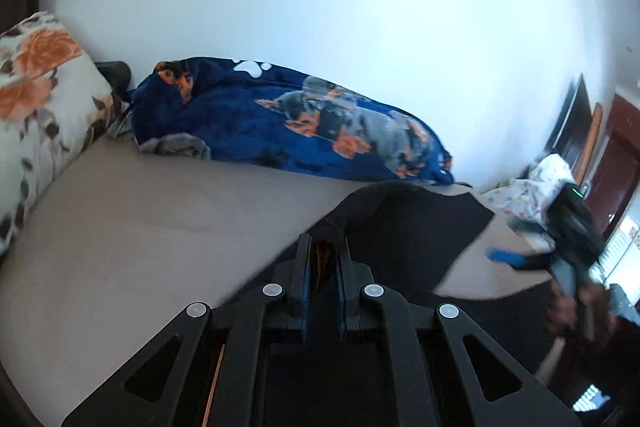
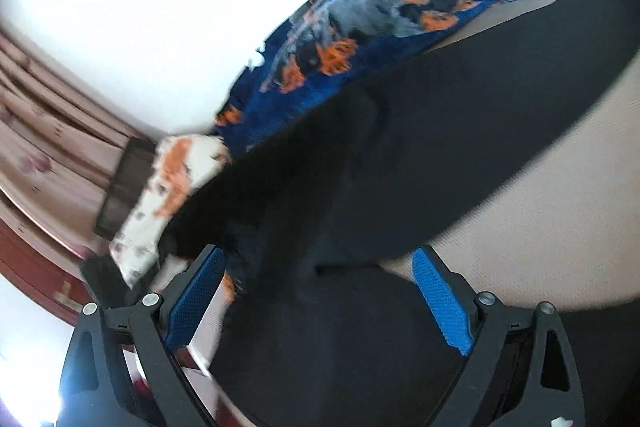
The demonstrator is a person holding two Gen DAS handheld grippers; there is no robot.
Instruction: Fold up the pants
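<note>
I see the black pants (image 1: pixel 412 227) lifted off the tan bed (image 1: pixel 120 227), spreading toward 2 o'clock from my left gripper (image 1: pixel 323 259), which is pinched tight on their edge. My right gripper (image 2: pixel 320 291) stands wide, with cloth lying between its pads (image 2: pixel 436 299). A blue blanket (image 1: pixel 288 123) lies at 12, a floral pillow (image 1: pixel 36 99) at 10.
</note>
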